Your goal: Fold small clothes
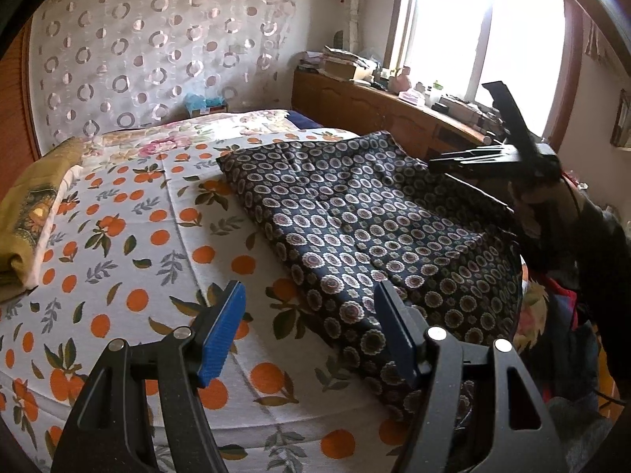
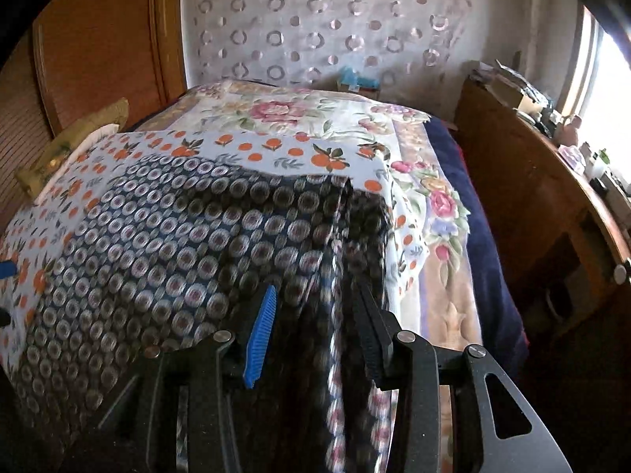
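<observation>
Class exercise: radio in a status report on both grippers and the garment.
Left gripper open, empty. Right gripper open, fabric between jaws. Dark circle-patterned garment spread on orange-print sheet. Nothing in the way.

No readable text, no labels, no brands, no numbers — nothing legible in either view

Dark circle-patterned garment (image 1: 355, 228) lies spread flat across the orange-print sheet (image 1: 130, 260).

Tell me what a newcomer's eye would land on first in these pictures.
The dark circle-patterned garment lies spread across the orange-print sheet on the bed, by far the boldest thing. The left gripper hangs open at its near edge, and the right gripper has a fold of it between its parted fingers.
</observation>
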`<act>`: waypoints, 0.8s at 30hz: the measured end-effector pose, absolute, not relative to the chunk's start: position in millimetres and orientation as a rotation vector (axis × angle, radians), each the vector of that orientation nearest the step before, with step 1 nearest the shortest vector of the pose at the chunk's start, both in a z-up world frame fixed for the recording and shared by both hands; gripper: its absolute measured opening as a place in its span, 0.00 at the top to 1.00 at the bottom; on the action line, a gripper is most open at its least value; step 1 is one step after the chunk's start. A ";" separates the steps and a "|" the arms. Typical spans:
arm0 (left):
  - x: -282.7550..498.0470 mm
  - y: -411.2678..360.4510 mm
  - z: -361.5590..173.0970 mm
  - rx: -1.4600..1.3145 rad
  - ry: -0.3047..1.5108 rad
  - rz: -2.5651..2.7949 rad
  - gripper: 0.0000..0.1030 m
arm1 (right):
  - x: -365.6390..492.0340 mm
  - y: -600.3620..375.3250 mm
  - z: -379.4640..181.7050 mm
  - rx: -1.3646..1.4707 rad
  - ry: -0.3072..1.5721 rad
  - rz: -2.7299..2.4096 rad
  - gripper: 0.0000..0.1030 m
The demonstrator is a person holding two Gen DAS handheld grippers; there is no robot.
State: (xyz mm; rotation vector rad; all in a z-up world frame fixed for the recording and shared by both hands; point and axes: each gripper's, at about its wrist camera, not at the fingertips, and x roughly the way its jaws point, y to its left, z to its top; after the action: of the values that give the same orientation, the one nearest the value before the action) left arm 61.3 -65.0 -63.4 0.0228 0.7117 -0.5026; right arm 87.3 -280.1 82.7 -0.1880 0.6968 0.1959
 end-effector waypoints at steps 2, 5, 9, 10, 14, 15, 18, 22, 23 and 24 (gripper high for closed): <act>61.0 -68.3 -64.6 0.027 0.717 -0.508 0.34 | 71.8 -282.0 83.5 -0.182 0.684 0.209 0.59; 60.5 -72.8 -66.2 0.032 0.722 -0.517 0.34 | 47.5 -282.9 84.2 -0.189 0.669 0.233 0.59; 60.2 -76.5 -67.1 0.038 0.728 -0.523 0.34 | 25.4 -280.5 78.6 -0.216 0.681 0.261 0.59; 60.1 -77.0 -67.7 0.039 0.729 -0.524 0.34 | 22.5 -280.5 75.6 -0.225 0.687 0.259 0.59; 60.1 -79.3 -70.6 0.045 0.741 -0.527 0.34 | 21.9 -289.0 59.9 -0.228 0.753 0.229 0.59; 60.0 -79.8 -71.6 0.045 0.744 -0.527 0.34 | 22.9 -290.7 58.0 -0.230 0.769 0.219 0.59; 61.1 -81.7 -75.1 0.045 0.758 -0.528 0.34 | 24.0 -296.1 51.3 -0.206 0.791 0.217 0.59; 62.6 -84.5 -80.6 0.047 0.783 -0.532 0.34 | 21.3 -301.7 46.7 -0.179 0.781 0.247 0.91; 63.0 -85.0 -81.6 0.047 0.787 -0.534 0.34 | 18.4 -300.0 45.3 -0.187 0.776 0.260 0.96; 62.8 -85.8 -82.8 0.048 0.792 -0.536 0.34 | 14.5 -297.6 44.4 -0.196 0.765 0.275 0.97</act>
State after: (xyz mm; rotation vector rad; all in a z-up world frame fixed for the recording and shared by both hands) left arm 62.8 -85.8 -82.8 0.0480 0.7925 -0.5365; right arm 14.5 -297.6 44.4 -0.1962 0.7649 0.2747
